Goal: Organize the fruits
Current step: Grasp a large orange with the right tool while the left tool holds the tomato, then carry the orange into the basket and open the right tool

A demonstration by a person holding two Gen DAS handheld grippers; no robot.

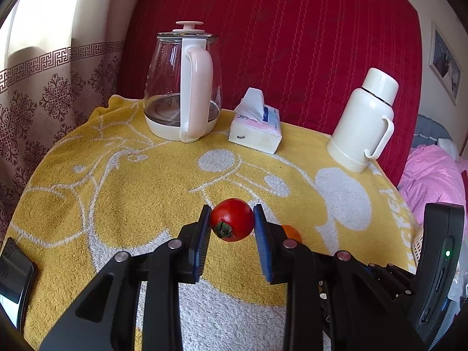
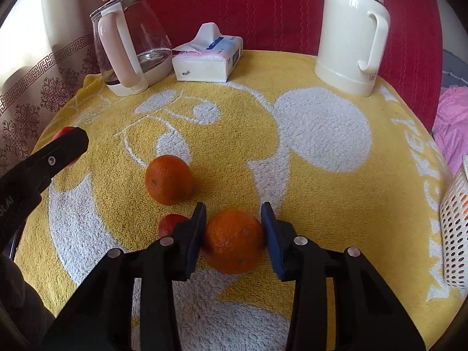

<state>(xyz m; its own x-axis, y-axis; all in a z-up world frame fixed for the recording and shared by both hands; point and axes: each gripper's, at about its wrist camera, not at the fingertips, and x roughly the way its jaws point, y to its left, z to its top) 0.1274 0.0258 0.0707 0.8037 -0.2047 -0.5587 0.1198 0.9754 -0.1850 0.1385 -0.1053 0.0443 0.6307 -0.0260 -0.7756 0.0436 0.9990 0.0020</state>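
Right wrist view — yellow towel (image 2: 292,67) before red cushion (image 2: 278,5); right gripper (image 2: 233,235) clasps orange (image 2: 232,241), left gripper (image 1: 232,219) clamps tomato (image 1: 232,219).

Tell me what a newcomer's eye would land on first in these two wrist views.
First, the red tomato pinched between the left gripper pads, held above the yellow towel. Next, the large orange sitting between the right gripper pads near the towel's front, with a second orange just behind it to the left. At the back stand a glass kettle on the left and a cream thermos on the right.
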